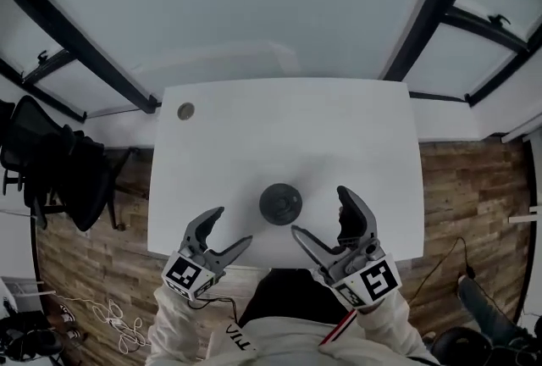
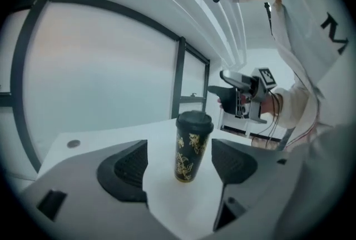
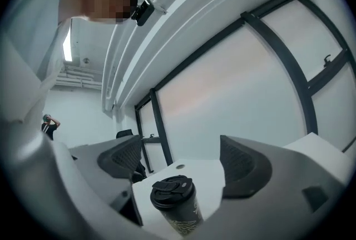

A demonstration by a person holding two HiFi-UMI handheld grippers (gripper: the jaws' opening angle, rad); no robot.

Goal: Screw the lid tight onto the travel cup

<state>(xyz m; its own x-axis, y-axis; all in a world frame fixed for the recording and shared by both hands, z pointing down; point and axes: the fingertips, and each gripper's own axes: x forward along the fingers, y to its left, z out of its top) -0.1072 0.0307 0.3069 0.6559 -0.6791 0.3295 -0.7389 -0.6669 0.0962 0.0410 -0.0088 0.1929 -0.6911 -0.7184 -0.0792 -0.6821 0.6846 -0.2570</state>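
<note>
On table [image 3: 193,173], travel cup [image 3: 175,206], base cropped

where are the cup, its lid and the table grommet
cup [image 2: 191,153], left gripper view, middle of the patterned body
lid [image 3: 172,189], right gripper view, top face
grommet [image 1: 185,111], head view, its centre, near the table's far left corner
</note>
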